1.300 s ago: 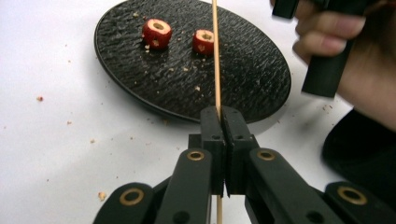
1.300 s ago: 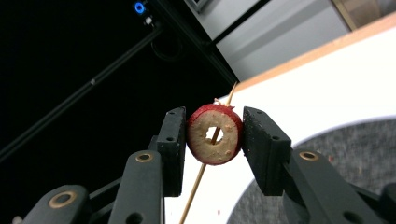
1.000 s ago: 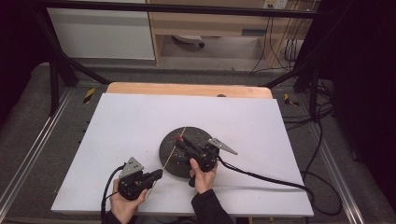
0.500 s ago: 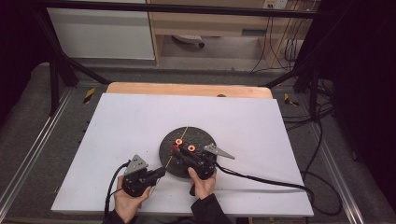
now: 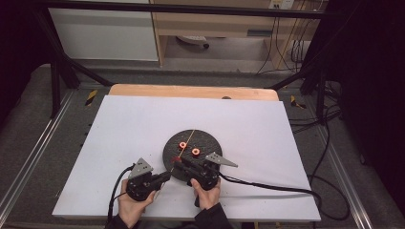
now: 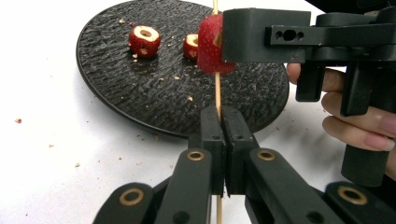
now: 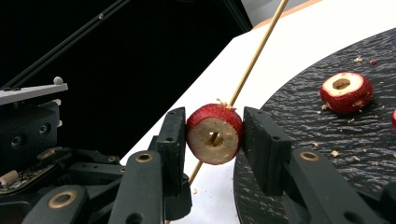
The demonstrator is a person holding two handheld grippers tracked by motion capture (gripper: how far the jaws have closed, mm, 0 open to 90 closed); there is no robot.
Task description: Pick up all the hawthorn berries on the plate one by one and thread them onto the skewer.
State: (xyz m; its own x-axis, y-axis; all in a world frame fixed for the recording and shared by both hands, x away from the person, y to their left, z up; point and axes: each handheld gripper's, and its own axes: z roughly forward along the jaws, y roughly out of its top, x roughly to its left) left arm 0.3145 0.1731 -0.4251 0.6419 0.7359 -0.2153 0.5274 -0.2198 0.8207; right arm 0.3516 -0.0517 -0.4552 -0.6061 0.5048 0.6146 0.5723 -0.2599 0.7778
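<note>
Left gripper (image 6: 223,122) is clamped on the wooden skewer (image 6: 217,95). Right gripper (image 7: 212,135) is clamped on a cored hawthorn fruit (image 7: 215,133), threaded on the skewer above the black round plate (image 6: 154,100). Risk judged: skewer snapped or fruit split by off-axis pushing. Two more fruits (image 6: 144,40) are left farther back on the plate.

Cored red fruit (image 7: 214,134) (on skewer (image 7: 254,58)).
</note>
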